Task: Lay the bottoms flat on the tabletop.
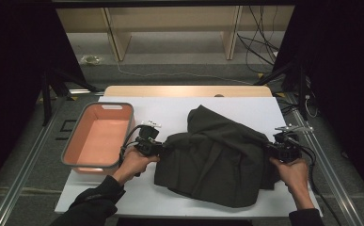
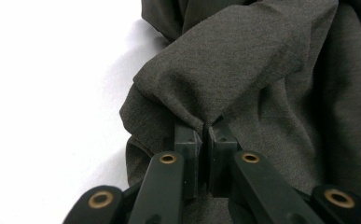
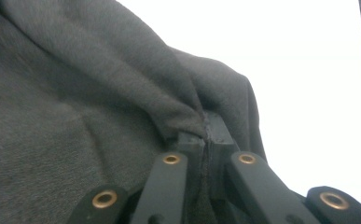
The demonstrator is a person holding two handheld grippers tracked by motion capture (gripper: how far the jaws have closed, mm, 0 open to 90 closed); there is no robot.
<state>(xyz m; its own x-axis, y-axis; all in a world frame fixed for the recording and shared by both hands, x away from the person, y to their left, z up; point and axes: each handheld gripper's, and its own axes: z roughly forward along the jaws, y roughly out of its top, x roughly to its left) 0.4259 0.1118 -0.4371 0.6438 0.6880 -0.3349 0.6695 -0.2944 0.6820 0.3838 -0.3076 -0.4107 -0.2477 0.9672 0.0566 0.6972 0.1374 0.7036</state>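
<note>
On the white table point(image 1: 179, 110), seen from the high view, I see a big dark green cloth point(image 1: 217, 157) lying in a crumpled heap, a bit right of the middle. My left claw point(image 1: 160, 147) is at the cloth's left edge and my right claw point(image 1: 270, 149) is at its right edge. A hand holds each one. The left hand point(image 1: 135, 162) comes in from the bottom in a dark sleeve, and the right hand point(image 1: 292, 172) comes in at the bottom right. An orange bin point(image 1: 99, 135) with a grey rim sits on the left end of the table, just beside the left claw. From this view the bin looks bare inside.

From the left gripper view, the two black jaws are pressed together, and a fold of the cloth point(image 2: 243, 74) is pinched between them. The fabric puckers where the jaws bite it. White table point(image 2: 47, 93) shows to the left of the cloth.

From the right gripper view, these jaws are pressed together too, pinching a ridge of the cloth point(image 3: 75, 116). The cloth bunches into creases right at the tips. White table point(image 3: 299, 65) shows behind and to the right of it.

So both claws are pinching the cloth, one at each side, and the cloth sags on the table between them.
</note>
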